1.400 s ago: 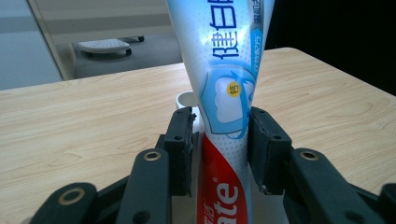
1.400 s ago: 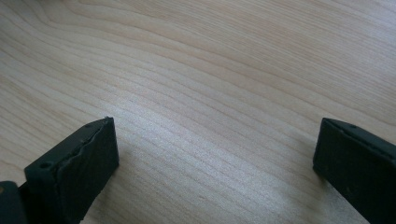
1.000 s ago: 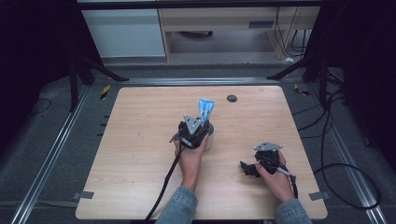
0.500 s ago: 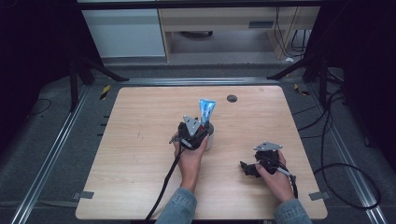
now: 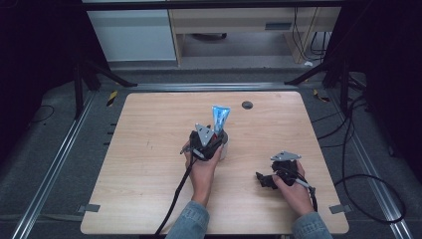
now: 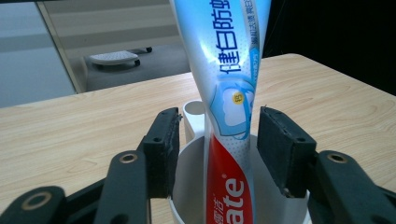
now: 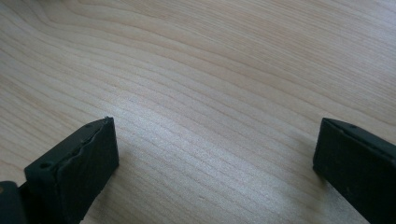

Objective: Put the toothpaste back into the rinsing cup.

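Observation:
A blue, white and red toothpaste tube (image 6: 229, 93) stands upright in a white cup (image 6: 191, 172) near the middle of the wooden table (image 5: 149, 149). My left gripper (image 6: 219, 126) straddles the tube just above the cup's rim. Its jaws have just been opening, and a gap shows on each side between pad and tube, so it is open. In the high view the tube (image 5: 219, 118) rises behind the left gripper (image 5: 211, 137), with the cup (image 5: 224, 144) under it. My right gripper (image 7: 217, 140) rests low over bare wood at the front right (image 5: 263, 180), open and empty.
A small dark round disc (image 5: 247, 104) lies near the table's far edge. Black cables (image 5: 176, 199) trail from both grippers toward the front edge. Beyond the table stand a white cabinet (image 5: 132, 35) and a low shelf unit (image 5: 234, 30).

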A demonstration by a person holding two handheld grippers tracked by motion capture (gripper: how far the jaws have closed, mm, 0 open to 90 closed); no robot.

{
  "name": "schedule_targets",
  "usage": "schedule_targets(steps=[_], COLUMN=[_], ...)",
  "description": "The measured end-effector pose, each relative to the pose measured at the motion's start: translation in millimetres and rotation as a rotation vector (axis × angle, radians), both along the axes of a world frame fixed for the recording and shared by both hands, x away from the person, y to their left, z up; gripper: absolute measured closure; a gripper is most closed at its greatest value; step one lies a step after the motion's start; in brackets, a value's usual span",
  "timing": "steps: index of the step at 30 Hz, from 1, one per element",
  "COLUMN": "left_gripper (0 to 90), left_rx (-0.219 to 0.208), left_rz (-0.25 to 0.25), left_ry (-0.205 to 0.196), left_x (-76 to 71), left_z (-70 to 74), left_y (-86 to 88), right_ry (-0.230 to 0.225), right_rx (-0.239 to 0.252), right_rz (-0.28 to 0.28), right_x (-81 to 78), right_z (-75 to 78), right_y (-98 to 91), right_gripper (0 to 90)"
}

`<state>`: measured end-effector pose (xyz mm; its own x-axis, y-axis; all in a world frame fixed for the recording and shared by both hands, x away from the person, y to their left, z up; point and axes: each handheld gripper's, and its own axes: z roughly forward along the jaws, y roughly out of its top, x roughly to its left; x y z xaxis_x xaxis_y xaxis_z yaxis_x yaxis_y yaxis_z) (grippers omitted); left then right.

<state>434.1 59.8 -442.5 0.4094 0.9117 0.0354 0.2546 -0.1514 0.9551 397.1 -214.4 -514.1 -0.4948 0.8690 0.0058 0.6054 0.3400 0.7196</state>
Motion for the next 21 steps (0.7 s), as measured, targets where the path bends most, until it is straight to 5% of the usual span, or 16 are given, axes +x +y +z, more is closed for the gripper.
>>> schedule_targets(steps=[21], left_gripper=[30.6], left_rx=[-0.001], left_rz=[-0.066], left_ry=[0.012], left_x=[-10.1], left_z=[11.9], left_y=[10.1], right_ry=[-0.001], right_rx=[-0.001], right_rz=[0.001], right_x=[0.1], right_z=[0.0], right_y=[0.0], right_gripper=[0.4])
